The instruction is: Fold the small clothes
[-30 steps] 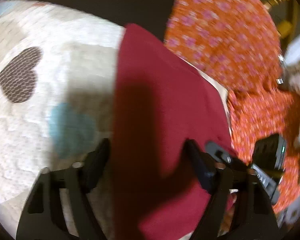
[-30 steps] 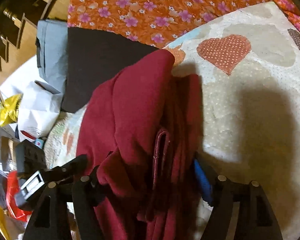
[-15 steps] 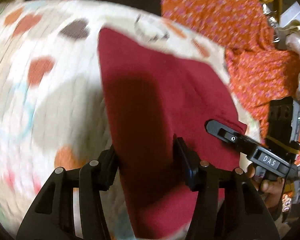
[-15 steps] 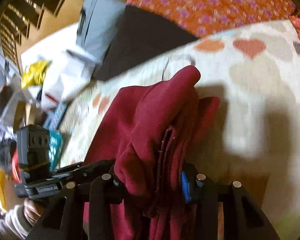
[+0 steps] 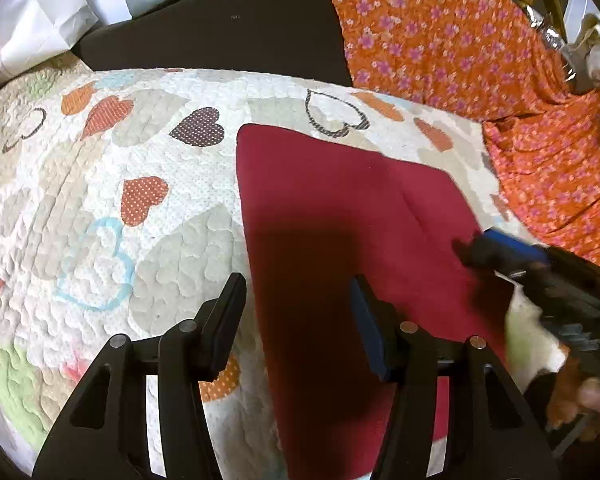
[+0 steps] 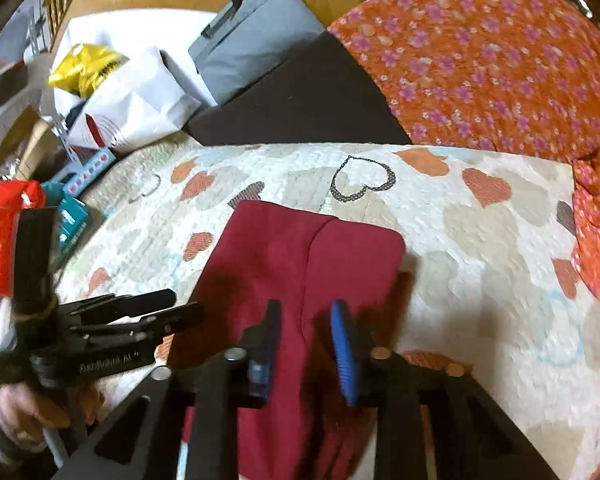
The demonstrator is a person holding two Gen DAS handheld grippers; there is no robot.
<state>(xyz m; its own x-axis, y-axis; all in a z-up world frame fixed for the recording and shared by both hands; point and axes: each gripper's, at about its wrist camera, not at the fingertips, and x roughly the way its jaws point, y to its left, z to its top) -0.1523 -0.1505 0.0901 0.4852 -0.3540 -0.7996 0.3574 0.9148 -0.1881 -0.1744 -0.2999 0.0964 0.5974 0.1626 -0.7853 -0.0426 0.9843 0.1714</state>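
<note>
A dark red garment (image 5: 340, 240) lies flat on a heart-patterned quilt (image 5: 120, 200), folded lengthwise with a seam down its middle. It also shows in the right wrist view (image 6: 300, 264). My left gripper (image 5: 296, 300) is open above the garment's near left edge, holding nothing. My right gripper (image 6: 304, 320) is open over the garment's near end, its jaws apart and empty. The right gripper appears at the garment's right edge in the left wrist view (image 5: 500, 252). The left gripper appears at the left in the right wrist view (image 6: 140, 320).
An orange floral cloth (image 5: 480, 60) lies at the far right of the quilt. A black pad (image 5: 228, 32) lies behind the quilt. White bags (image 6: 132, 92), a grey bag (image 6: 252, 32) and a red packet (image 6: 0, 240) crowd the far left.
Both grippers let go of the red garment and opened. The garment, bunched and lifted a second ago, now lies flat on the quilt. Both grippers pulled back toward the near edge.
</note>
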